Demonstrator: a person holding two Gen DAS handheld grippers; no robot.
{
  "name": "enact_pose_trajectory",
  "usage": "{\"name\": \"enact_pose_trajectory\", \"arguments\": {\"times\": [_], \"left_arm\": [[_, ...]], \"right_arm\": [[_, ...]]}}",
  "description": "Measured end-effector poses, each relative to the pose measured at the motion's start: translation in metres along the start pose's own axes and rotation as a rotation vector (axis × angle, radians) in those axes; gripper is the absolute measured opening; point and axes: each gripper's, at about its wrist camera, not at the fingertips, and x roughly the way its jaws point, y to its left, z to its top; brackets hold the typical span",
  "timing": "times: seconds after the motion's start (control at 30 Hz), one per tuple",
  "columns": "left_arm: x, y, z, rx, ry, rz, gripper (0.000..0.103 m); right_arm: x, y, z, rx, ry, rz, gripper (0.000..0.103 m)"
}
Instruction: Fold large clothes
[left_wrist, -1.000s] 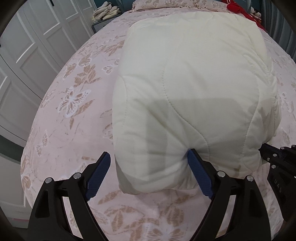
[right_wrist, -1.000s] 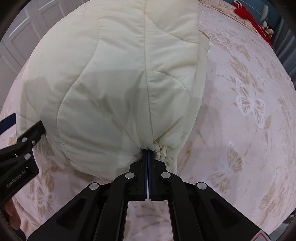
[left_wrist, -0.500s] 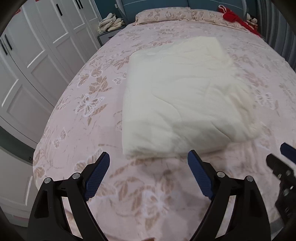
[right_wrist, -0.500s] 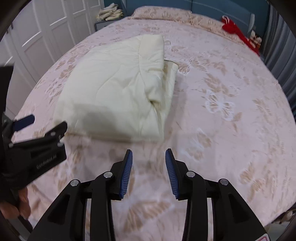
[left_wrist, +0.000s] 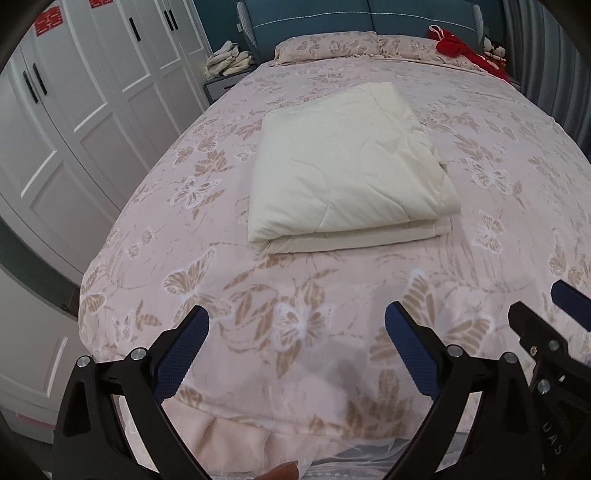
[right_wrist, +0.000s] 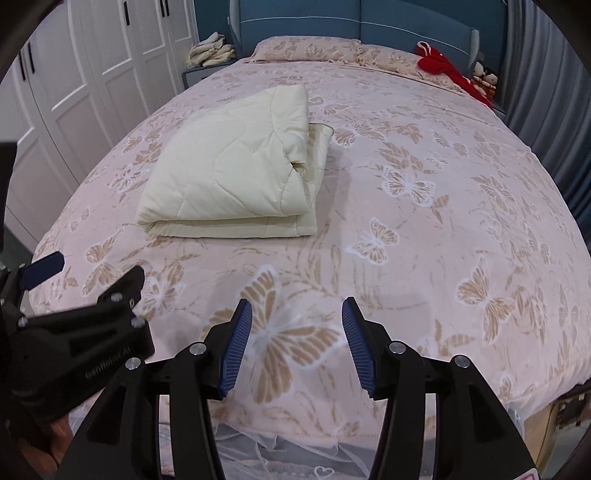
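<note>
A wide bed (left_wrist: 517, 155) with a pink bedspread patterned in tan butterflies fills the room. At its head stands a padded blue headboard (left_wrist: 314, 18), with matching pillows (right_wrist: 306, 50) laid against it. Left of the bed runs a white panelled wardrobe (left_wrist: 92, 92) with dark handles. A small nightstand (left_wrist: 225, 79) sits between wardrobe and headboard. Grey curtains (right_wrist: 546, 96) hang right of the bed.

Cream quilted quilt (left_wrist: 347, 173); pink bedspread (left_wrist: 258, 295), tan butterfly print; blue headboard (left_wrist: 332, 18); red cloth (left_wrist: 461, 48) at 1 o'clock.
</note>
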Motion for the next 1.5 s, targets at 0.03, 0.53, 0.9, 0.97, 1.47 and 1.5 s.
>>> {"name": "enact_pose_trajectory", "arguments": {"times": [0.03,0.53,0.9,0.97,1.47,1.5], "left_arm": [[-0.003,-0.001,-0.003,0.009,-0.005,0.006,0.094],[-0.015,-0.003,-0.026,-0.005,-0.013,0.014,0.094],[-0.015,0.006,-0.03,-0.04,-0.019,0.018,0.094],[-0.015,0.007,-0.031,-0.041,-0.021,0.021,0.094],[-0.013,0.008,-0.032,-0.051,-0.011,0.011,0.094],[-0.013,0.008,-0.032,-0.051,-0.011,0.011,0.094]], "right_arm": [[-0.001,0.0,-0.002,0.002,0.0,0.0,0.052],[-0.006,0.007,-0.025,-0.009,0.013,-0.003,0.052],[-0.009,0.016,-0.025,-0.023,0.009,-0.012,0.052],[-0.008,0.018,-0.025,-0.025,0.01,-0.012,0.052],[-0.008,0.02,-0.026,-0.015,0.006,-0.024,0.052],[-0.008,0.02,-0.026,-0.015,0.006,-0.023,0.052]]}}
